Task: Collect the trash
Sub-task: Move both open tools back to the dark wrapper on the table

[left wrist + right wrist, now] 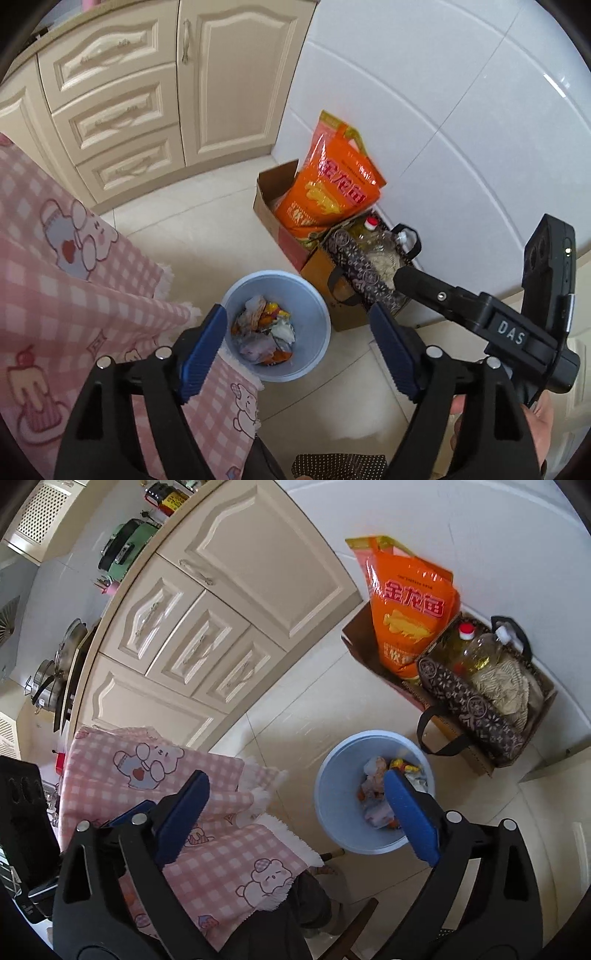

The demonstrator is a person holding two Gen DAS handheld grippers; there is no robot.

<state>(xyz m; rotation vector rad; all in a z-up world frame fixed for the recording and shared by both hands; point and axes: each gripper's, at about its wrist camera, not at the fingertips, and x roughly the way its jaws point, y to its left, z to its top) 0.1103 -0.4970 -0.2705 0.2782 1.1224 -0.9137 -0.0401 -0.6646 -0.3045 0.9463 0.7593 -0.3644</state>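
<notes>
The tablecloth hides the table, and the trash wrappers' print is unreadable.

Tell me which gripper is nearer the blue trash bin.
Left, as a judgement. The left gripper, open and empty, hangs directly above the blue trash bin. The right gripper, also open, frames the pink tablecloth edge, with the bin off toward its right finger.

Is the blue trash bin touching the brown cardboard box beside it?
Apart. The right wrist view shows a strip of bare floor tile between the blue trash bin and the brown cardboard box.
</notes>
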